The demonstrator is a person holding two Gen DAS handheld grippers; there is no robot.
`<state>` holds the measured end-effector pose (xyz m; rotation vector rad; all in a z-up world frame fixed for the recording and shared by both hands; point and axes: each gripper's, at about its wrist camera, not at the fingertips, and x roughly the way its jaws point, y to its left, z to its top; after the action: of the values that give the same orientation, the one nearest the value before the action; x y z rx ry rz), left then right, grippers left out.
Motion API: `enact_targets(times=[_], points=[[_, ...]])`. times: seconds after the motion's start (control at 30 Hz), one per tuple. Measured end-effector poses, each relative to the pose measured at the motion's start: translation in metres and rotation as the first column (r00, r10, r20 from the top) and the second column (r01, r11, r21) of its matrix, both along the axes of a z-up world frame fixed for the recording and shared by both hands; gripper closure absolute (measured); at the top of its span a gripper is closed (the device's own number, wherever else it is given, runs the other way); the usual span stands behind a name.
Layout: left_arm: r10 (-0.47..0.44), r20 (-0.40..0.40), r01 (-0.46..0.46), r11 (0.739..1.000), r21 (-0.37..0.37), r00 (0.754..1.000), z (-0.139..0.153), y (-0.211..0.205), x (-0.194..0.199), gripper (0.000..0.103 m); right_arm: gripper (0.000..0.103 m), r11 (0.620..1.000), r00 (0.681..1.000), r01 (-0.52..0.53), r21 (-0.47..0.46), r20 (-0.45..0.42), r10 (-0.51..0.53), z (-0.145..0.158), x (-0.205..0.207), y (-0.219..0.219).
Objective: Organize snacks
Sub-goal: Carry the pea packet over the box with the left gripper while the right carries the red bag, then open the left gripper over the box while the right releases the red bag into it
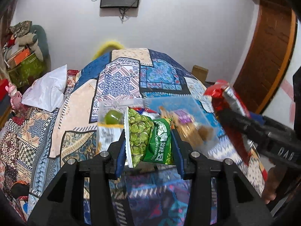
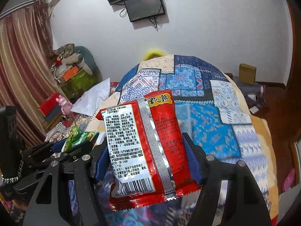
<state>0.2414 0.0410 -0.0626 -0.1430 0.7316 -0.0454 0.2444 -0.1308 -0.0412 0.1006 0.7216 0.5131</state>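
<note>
My left tool (image 1: 148, 141) pinches the green pea packet (image 1: 150, 137), my right tool (image 2: 148, 154) clamps the red noodle packet (image 2: 143, 146), both lifted above the bed (image 2: 216, 113) for the clear box (image 1: 169, 103) at mid-frame.

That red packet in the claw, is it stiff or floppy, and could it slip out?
The red packet looks puffy and probably light, holding its shape upright in the right claw. Its glossy foil is likely slippery. The contents may be brittle, so hard squeezing could crush them.
</note>
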Motion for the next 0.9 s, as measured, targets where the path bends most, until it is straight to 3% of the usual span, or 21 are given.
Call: enact_targets(times=[0.47,0.6,0.67,0.9], points=[[0.030,-0.085,-0.029,0.999,0.013,0.996,-0.053,0.020,0.075,0.057,0.035,0.999,0.992,-0.017,-0.046,-0.125,0.011,-0.047,0.067,0.045],[0.031,-0.099,-0.031,1.000,0.002,0.995,-0.058,0.024,0.078,0.050,0.034,0.996,0.991,-0.032,-0.083,-0.130,0.022,-0.052,0.071,0.049],[0.034,-0.099,-0.036,0.999,-0.019,0.995,-0.058,0.027,0.077,0.043,0.027,0.996,0.991,-0.040,-0.081,-0.131,0.029,-0.050,0.068,0.047],[0.025,-0.066,-0.028,0.999,-0.042,0.998,-0.041,0.028,0.054,0.043,0.023,0.999,0.990,-0.031,-0.020,-0.141,0.028,-0.038,0.058,0.030]])
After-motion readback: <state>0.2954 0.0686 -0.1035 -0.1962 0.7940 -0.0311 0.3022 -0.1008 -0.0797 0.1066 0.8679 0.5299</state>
